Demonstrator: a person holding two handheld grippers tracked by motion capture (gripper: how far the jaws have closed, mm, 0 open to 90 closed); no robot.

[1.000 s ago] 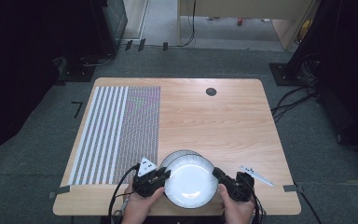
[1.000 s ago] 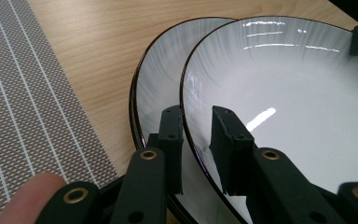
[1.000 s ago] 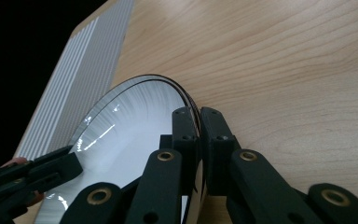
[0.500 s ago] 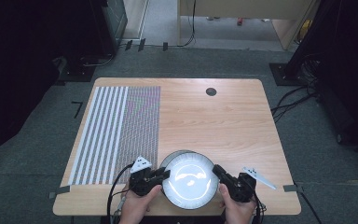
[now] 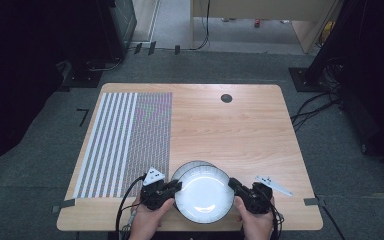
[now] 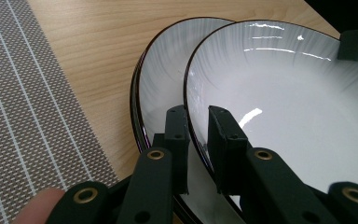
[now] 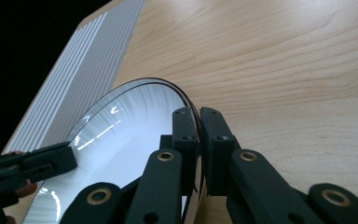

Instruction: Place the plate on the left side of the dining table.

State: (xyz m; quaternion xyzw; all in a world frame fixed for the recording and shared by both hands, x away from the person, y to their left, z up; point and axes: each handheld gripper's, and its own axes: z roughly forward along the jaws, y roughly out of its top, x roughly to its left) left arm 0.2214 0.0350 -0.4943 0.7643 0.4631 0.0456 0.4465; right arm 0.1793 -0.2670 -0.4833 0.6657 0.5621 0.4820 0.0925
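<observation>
The top plate (image 5: 203, 195) has slid a little toward the near edge since the earlier picture, so more of the plate below (image 5: 190, 167) peeks out at 11 o'clock from it, and the left jaws have just been closing on the top plate's rim. The big wooden counter (image 5: 240, 130) has a striped mat (image 5: 125, 142) on its left side and a small dark round spot (image 5: 226, 98) near its far edge. Both plates sit at the near edge of the counter, just right of the mat. The left gripper (image 6: 197, 128) bites the top plate's rim at 9 o'clock, one jaw above the rim and one under it. The right gripper (image 7: 199, 126) is clamped on the rim at 3 o'clock. To lift well, I think both hands should go up together and keep the plate flat, so it does not tip or drag the plate below along.
</observation>
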